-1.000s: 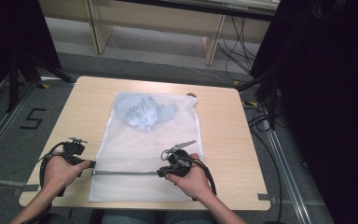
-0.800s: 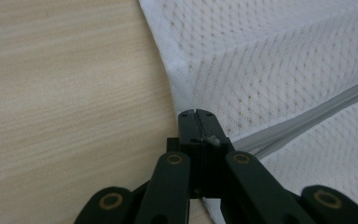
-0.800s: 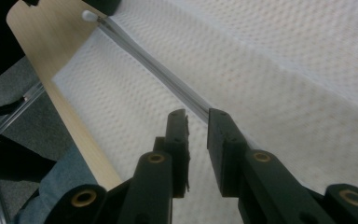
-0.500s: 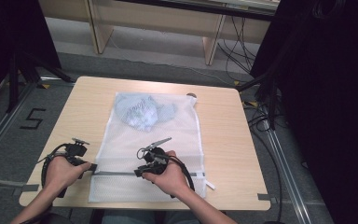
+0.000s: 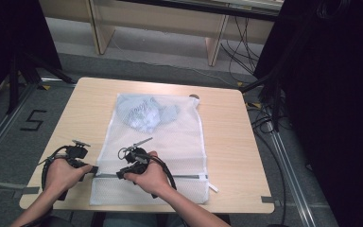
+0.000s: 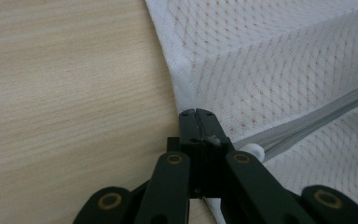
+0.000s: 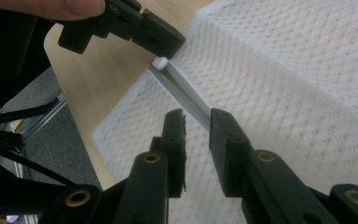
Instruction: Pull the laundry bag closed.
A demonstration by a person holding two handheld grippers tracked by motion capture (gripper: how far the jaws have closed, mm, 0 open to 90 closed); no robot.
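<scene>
1. High view: one mesh laundry bag point(image 5: 170, 142) is laid flat on one table point(image 5: 231, 142), with one bluish bundle of cloth point(image 5: 144, 113) seen through the mesh at the end far from both grippers. One zipper point(image 5: 189, 176) runs across the bag's near end. The left gripper point(image 5: 90, 169) is set at the bag's left edge, at the zipper's end. The right gripper point(image 5: 119, 174) is held over the zipper line, just beside the left one. One white tab point(image 5: 213, 187) sticks out at the bag's right edge, well away from both.

2. Left gripper view: the jaws are pressed together on the bag's edge seam point(image 6: 177, 100), right where the zipper tape point(image 6: 307, 123) ends. One white stop point(image 6: 251, 151) is seen just beside the jaw tips, on their right. The bag is judged to be anchored here.

3. Right gripper view: the jaws stand partly apart, having just been opening; the zipper tape point(image 7: 186, 95) passes into the gap between them, and nothing is gripped. The left gripper point(image 7: 165, 39) is seen ahead, clamped at the bag's corner next to the white stop point(image 7: 160, 62).

4. Step judged: zipper work, with the bag pinned by the left gripper and the right one freed above the tape.

5. Next move, judged: the slider is not made out, so it must be found first. The right jaws must then be lowered and closed squarely on its pull, while the left clamp is kept tight so the mesh is not dragged.
</scene>
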